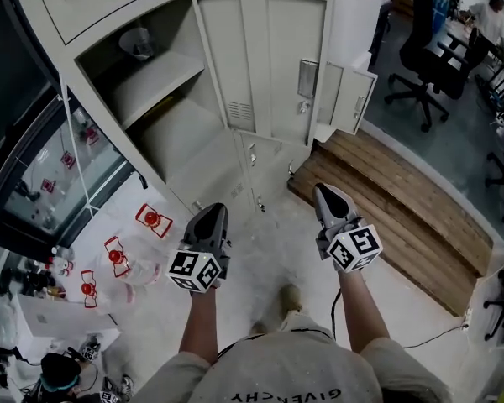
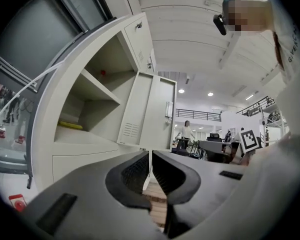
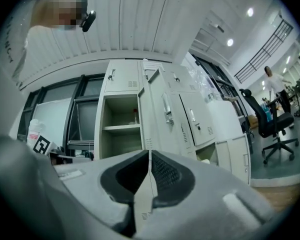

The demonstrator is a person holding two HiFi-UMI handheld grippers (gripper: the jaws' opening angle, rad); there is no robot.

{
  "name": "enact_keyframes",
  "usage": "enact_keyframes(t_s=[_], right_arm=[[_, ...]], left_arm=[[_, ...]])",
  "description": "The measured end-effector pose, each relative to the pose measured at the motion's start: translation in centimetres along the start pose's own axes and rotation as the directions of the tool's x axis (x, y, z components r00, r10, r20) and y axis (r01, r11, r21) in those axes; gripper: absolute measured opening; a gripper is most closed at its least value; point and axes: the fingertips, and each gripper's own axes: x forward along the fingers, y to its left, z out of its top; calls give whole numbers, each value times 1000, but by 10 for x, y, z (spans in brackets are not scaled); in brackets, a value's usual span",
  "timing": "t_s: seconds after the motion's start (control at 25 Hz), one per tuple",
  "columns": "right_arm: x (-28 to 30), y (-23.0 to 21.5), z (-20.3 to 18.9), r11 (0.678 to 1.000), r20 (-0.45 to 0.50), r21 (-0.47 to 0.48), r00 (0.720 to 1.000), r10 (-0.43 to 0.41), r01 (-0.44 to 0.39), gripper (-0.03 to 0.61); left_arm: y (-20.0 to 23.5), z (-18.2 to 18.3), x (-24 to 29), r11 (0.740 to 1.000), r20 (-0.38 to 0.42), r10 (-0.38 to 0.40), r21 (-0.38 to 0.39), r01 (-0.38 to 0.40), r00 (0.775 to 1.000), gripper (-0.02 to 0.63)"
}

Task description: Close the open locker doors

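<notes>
A tall locker door point(image 1: 260, 57) stands wide open ahead of me, showing a compartment with a shelf point(image 1: 155, 82) and a clear cup point(image 1: 137, 44) above it. Further right a small lower door point(image 1: 353, 97) hangs open too. My left gripper point(image 1: 212, 214) and right gripper point(image 1: 329, 193) are held level a step short of the lockers, both shut and empty. The left gripper view has the tall door point(image 2: 147, 111) right above its shut left gripper point(image 2: 151, 156). In the right gripper view the door's edge point(image 3: 146, 114) lines up over the shut right gripper point(image 3: 150, 156).
A wooden pallet point(image 1: 403, 200) lies on the floor to the right. Clear bags with red labels point(image 1: 126, 259) sit at the lower left below a glass-fronted cabinet point(image 1: 50, 175). Office chairs point(image 1: 424, 49) and a seated person point(image 1: 491, 15) are at the far right.
</notes>
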Motion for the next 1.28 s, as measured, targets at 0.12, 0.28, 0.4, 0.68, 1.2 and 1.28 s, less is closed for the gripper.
enact_keyframes(t_s=[0.12,0.28,0.4,0.68,1.2,1.28], right_arm=[[18,-19,2,1000,-5,-9,1000,17,-17,26],[38,-43,4,1000,-10,-6,1000,24,-24,54],[55,-56,8,999,-7,-9,999,36,-36,76],[96,-73,22,996,0,-34,997,77,-77,124],[131,-87,32,983,11,-48,984,176,-176,147],[132,-86,34,981,18,-52,982,191,-189,147]], left_arm=[[0,-9,19,1000,-16,8,-3,-8,1000,17],[4,-15,37,999,-23,32,-10,-32,999,17],[8,-16,46,999,-19,48,-10,-48,999,17],[16,-17,64,996,-14,85,-11,-85,996,17],[17,-23,89,992,-15,129,-3,-129,992,17],[16,-24,90,991,-16,132,0,-132,991,17]])
